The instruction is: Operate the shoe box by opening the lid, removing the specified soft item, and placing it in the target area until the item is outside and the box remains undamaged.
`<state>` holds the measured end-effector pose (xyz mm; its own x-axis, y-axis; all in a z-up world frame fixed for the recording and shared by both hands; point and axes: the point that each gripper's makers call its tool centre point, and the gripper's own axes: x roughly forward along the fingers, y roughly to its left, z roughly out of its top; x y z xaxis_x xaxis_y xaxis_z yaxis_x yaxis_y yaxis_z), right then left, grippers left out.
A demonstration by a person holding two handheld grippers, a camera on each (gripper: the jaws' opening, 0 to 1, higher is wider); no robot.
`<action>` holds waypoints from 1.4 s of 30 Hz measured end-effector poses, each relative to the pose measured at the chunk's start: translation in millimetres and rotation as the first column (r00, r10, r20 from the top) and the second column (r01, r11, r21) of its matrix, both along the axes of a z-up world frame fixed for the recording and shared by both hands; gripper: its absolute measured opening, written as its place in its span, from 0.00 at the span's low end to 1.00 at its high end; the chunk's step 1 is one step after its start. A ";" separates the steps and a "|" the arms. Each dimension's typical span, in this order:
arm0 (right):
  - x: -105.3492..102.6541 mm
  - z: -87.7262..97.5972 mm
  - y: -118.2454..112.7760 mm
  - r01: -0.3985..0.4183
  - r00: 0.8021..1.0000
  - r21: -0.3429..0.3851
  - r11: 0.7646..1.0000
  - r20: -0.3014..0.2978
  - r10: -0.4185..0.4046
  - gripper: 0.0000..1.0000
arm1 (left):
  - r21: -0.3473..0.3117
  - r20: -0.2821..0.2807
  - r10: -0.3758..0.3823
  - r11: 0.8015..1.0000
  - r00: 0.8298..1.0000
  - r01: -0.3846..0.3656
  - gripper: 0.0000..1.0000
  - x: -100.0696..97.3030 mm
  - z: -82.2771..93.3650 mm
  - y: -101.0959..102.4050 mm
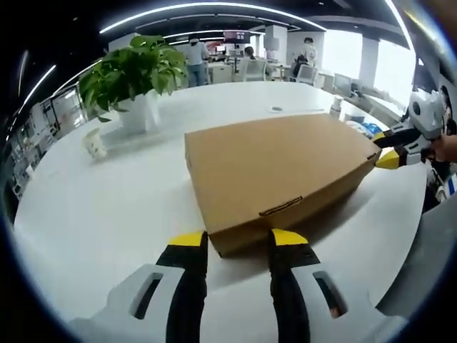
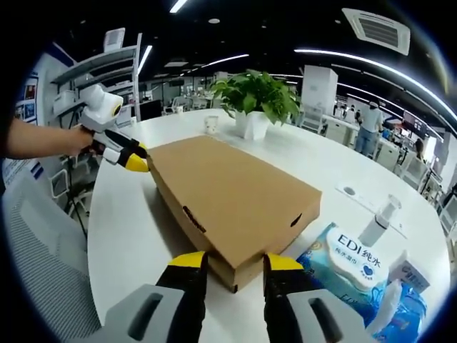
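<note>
Yellow-tipped right gripper [image 2: 227, 263] meets shoe box [image 2: 235, 196] beside "EDI" wipes pack [image 2: 355, 264].

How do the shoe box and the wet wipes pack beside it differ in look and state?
The shoe box is plain brown cardboard with no print, while the wet wipes pack is blue and white with printed text. The shoe box is stiff and flat-topped with sharp corners, while the wet wipes pack looks soft and rounded. The shoe box is much the larger. Both lie on the white table, and both look closed.
</note>
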<state>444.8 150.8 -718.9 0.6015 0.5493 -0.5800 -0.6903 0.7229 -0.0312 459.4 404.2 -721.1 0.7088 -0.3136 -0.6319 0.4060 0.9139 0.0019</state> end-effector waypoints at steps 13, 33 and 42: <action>2.4 -1.9 0.6 -0.004 1.000 -0.003 1.000 0.001 0.004 0.27 | 0.004 -0.012 -0.008 1.000 1.000 0.008 0.32 5.5 -1.2 1.1; 32.3 -2.2 2.0 0.007 1.000 -0.014 1.000 -0.007 -0.007 0.28 | 0.005 -0.029 -0.017 1.000 0.999 0.017 0.32 36.4 -1.3 2.3; 51.3 -2.2 -0.7 0.010 1.000 -0.022 1.000 -0.017 -0.010 0.28 | 0.005 -0.039 -0.022 1.000 0.999 0.022 0.32 54.2 -1.2 0.0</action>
